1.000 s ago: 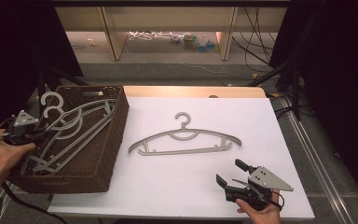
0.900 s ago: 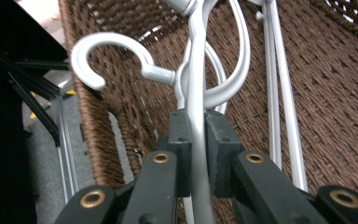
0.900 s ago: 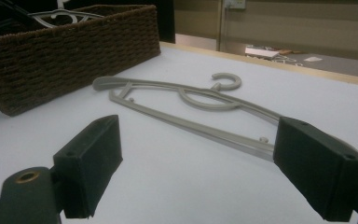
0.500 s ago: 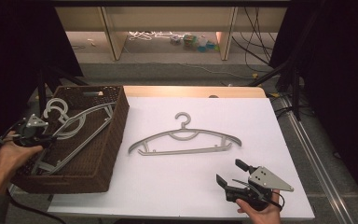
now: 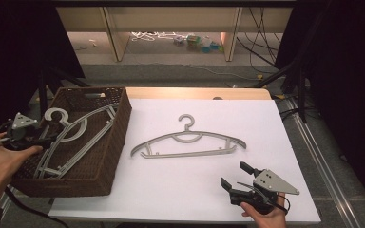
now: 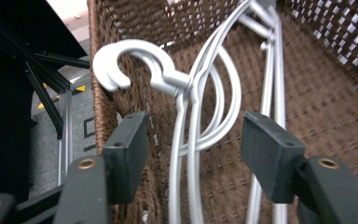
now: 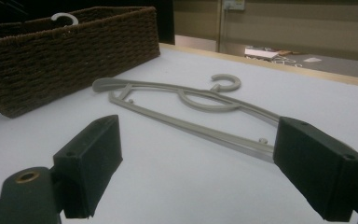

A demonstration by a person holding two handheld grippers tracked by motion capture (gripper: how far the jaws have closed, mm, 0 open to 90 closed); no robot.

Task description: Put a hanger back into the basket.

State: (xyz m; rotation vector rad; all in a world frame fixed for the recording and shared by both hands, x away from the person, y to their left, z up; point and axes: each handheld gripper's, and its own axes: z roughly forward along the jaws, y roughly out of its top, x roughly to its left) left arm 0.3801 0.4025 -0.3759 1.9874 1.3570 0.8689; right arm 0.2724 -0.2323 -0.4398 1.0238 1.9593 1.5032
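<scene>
Hanger [image 5: 188,142] crosswise, hook away from person.

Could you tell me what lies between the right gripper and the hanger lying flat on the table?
Nothing: in the high view only bare white table top separates the right gripper from the hanger.

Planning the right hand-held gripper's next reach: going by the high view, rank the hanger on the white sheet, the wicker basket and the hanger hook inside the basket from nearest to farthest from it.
1. Hanger on the white sheet, just ahead, mid-table.
2. Wicker basket, at the table's left edge.
3. Hanger hook, inside the basket, by the left hand-held gripper.

Measured from the right hand-held gripper.
</scene>
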